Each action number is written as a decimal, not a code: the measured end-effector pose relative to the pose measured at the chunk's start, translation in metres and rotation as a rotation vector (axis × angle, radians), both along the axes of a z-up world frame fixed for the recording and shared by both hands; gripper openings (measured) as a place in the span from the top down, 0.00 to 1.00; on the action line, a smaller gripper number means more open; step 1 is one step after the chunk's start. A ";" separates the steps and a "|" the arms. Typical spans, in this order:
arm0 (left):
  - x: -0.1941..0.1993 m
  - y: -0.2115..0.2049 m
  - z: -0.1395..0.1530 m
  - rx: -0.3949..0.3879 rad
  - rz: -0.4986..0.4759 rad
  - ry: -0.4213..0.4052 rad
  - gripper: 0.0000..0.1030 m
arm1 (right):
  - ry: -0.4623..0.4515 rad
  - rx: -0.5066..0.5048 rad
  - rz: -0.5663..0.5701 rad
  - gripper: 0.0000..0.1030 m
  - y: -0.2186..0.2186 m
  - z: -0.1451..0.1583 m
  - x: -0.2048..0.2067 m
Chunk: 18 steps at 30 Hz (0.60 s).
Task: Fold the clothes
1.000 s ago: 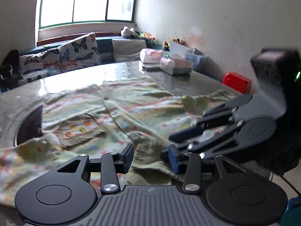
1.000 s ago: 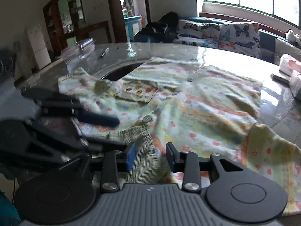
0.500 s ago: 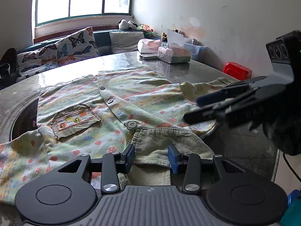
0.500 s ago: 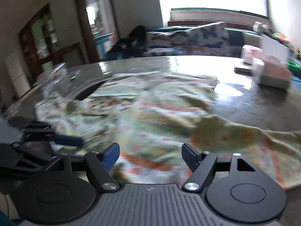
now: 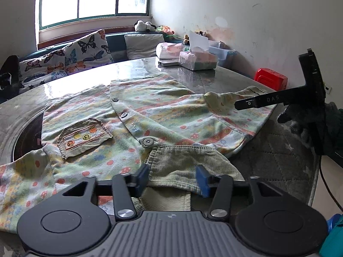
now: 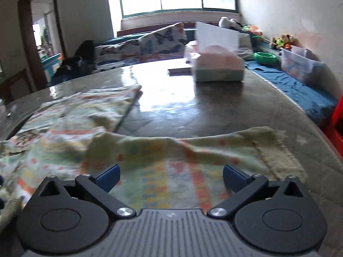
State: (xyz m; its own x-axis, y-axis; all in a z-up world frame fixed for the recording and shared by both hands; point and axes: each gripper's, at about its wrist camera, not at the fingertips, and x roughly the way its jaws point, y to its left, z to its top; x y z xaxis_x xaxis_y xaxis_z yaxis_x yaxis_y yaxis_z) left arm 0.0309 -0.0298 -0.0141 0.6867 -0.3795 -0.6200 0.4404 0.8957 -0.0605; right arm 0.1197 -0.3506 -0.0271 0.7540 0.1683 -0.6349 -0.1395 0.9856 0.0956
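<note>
Two grippers worked one pale green floral button-front child's shirt [image 5: 150, 111], spread flat on grey stone round table [image 5: 193, 75]. Left gripper [image 5: 172, 176] sat low at near edge, jaws apart, straddling ribbed corduroy collar [image 5: 184, 160], not clamped. Right gripper [image 6: 170, 175] hovered over right sleeve [image 6: 193, 150], jaws wide apart, nothing held. Judgement: sleeve fold was due; best to pinch sleeve near cuff [image 6: 278, 156], lift little, lay inward across buttons, keep collar flat.
</note>
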 end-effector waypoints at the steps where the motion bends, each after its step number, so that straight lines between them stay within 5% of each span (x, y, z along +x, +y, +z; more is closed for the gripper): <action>1: 0.000 -0.001 0.001 0.003 0.005 -0.001 0.36 | 0.000 0.000 -0.010 0.00 -0.003 -0.001 0.002; 18: 0.000 -0.015 0.022 -0.011 0.010 -0.052 0.00 | 0.002 -0.079 -0.024 0.00 -0.002 -0.007 0.008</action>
